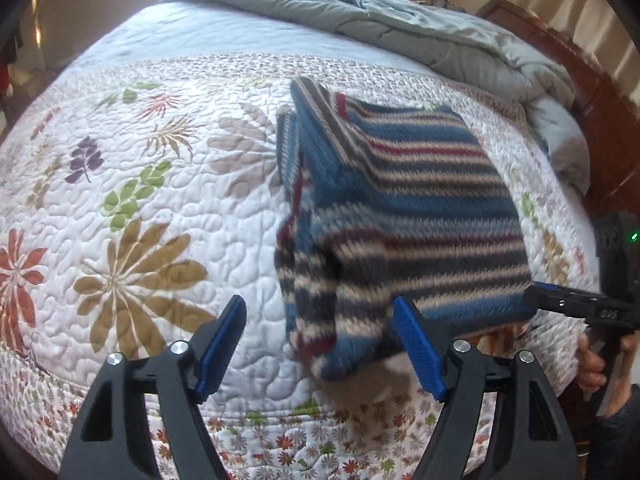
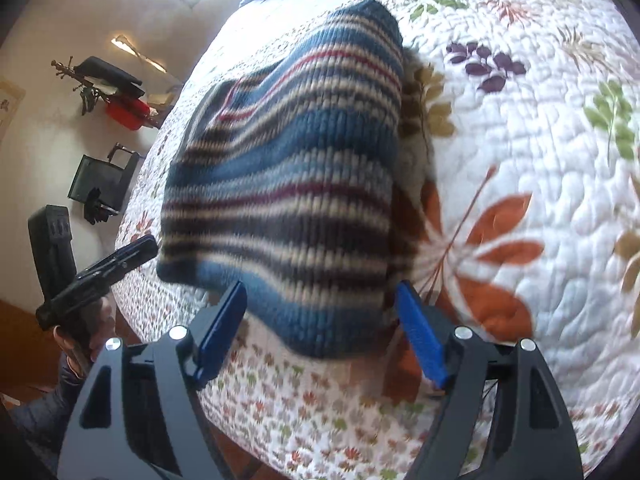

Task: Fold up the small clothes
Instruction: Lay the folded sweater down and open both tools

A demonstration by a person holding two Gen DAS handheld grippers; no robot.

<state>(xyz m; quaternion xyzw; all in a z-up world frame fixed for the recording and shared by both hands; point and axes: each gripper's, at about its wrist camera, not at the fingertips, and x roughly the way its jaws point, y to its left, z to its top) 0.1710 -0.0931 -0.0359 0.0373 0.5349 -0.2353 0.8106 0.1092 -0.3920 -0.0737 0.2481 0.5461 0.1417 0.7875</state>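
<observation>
A knitted sweater point(image 1: 404, 200) with blue, cream, dark and red stripes lies folded on the floral quilt point(image 1: 140, 200); it looks blurred. My left gripper point(image 1: 320, 344) is open at the sweater's near left corner, which hangs between the blue pads point(image 1: 222, 340) without being pressed, a shadow under it. In the right wrist view the sweater point(image 2: 288, 168) fills the middle. My right gripper point(image 2: 320, 328) is open too, the sweater's near edge between its pads point(image 2: 420, 336) and a shadow beneath. Each gripper shows in the other's view: right gripper point(image 1: 538, 298), left gripper point(image 2: 144, 250).
A grey-blue duvet point(image 1: 440, 32) is bunched at the far end of the bed, against a red-brown wooden bed frame point(image 1: 600, 100). Hands point(image 1: 592, 360) grip the handles. Off the bed's edge stand a black mesh chair point(image 2: 100, 184) and a red object point(image 2: 128, 114).
</observation>
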